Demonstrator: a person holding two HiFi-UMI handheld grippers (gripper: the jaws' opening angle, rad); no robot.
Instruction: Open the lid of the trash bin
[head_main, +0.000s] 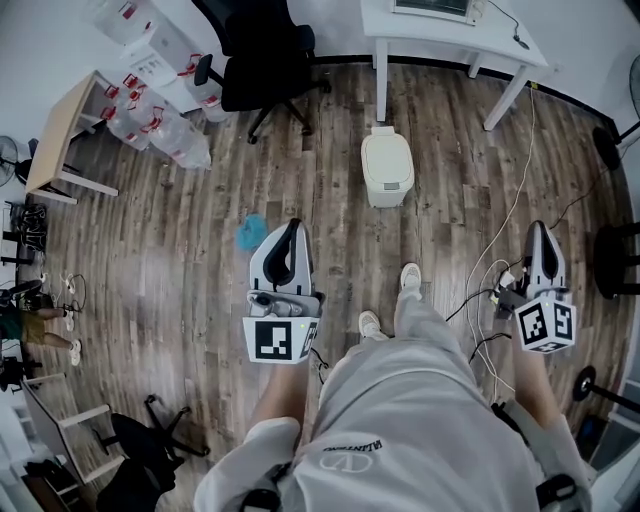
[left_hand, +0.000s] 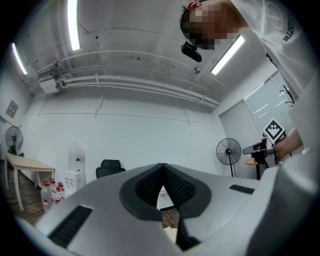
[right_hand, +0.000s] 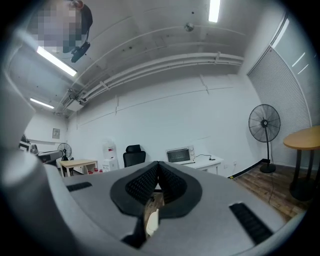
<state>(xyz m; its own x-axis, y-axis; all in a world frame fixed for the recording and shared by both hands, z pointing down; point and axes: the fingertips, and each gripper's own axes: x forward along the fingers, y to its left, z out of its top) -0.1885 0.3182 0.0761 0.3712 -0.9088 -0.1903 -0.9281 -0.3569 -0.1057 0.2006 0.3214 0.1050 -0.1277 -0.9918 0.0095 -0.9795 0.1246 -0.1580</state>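
Two pairs of grey tongs are hanging out in front of the person, and neither is doing any work right now. The left tongs (head_main: 292, 228) are pressed tip to tip with nothing between them. The right tongs (head_main: 538, 227) are clenched the same way, empty too. Both are pointing forward, well apart from the target, which reads to me as an approach stance, not a reach.

The cream plastic trash bin with rounded corners (head_main: 387, 198) is sitting on the dark wood-plank floor (head_main: 180, 260) ahead of the person's white shoes (head_main: 410, 278), just in front of a leg of the white counter (head_main: 440, 35). Its smooth domed lid (head_main: 387, 160) is lying flat and shut, so the opening isn't started.

I'm guessing the person is going to need a step closer and a bend, since the bin is standing so low. The lid edge nearest the person looks like the one to lift, though I can't tell where the hinge is.
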